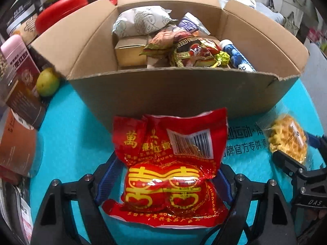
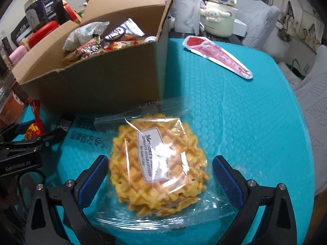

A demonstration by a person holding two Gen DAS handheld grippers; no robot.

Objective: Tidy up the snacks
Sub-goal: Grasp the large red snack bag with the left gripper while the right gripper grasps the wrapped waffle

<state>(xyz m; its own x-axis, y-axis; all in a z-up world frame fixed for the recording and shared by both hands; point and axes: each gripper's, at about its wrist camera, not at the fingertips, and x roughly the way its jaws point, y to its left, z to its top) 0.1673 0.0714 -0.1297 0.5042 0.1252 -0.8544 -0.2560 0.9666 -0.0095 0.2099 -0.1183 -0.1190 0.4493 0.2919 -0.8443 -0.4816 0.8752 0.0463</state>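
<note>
— Cardboard box (image 1: 173, 94) was part full at the far side; what remained?
— Left claw (image 1: 165, 175) clasped the red packet (image 1: 169, 169); right claw (image 2: 159, 175) stood wide around the waffle bag (image 2: 157, 171); pink sachet (image 2: 218, 57) lay far right on the surface (image 2: 255, 122).

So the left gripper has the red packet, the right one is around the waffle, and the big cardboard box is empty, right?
Not quite: the cardboard box isn't empty. The left wrist view shows snack packets inside. The red packet sits between the left gripper's fingers, and the right gripper is around the waffle.
</note>
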